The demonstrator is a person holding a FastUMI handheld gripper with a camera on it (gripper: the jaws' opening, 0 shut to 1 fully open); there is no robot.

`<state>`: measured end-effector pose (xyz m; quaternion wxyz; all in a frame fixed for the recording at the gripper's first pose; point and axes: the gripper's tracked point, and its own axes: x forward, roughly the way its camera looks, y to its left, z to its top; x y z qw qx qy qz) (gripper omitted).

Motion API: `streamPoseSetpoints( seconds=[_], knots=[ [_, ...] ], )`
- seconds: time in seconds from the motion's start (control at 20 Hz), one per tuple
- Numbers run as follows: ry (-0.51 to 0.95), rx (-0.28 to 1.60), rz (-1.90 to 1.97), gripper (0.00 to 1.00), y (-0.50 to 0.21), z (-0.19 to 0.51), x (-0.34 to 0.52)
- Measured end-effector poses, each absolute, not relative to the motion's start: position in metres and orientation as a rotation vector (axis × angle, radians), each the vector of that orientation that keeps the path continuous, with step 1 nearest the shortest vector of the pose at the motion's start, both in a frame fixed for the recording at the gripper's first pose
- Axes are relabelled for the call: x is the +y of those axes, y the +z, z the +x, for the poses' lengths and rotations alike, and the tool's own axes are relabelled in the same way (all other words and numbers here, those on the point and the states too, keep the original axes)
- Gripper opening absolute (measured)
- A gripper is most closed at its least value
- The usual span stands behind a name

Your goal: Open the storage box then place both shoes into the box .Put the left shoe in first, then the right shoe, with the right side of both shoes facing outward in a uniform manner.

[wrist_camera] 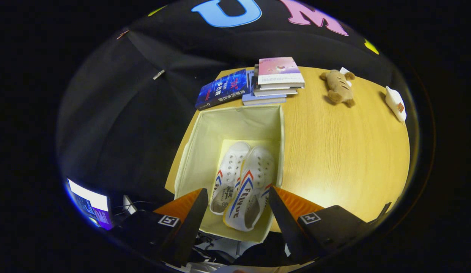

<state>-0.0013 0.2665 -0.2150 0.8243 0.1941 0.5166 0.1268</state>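
Pale cream fabric on the storage box (235,121), white canvas with red-and-blue chevron stripes on both shoes (243,185), light wood grain on the table (334,151), blue and pink covers among the books (254,85), tan with brown stripes on the plush toy (338,88).

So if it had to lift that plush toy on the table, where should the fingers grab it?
Probably across the middle of the plush toy, coming straight down from above. It lies flat on the table with open wood on both long sides, and its body is narrower than its length. The gripper now hangs open over the storage box.
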Motion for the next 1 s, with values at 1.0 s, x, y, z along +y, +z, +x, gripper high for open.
streamPoseSetpoints(
  seconds=[1.0],
  knots=[
    [0.182,0.658,0.205,0.98,-0.146,-0.052,0.001]
  ],
)
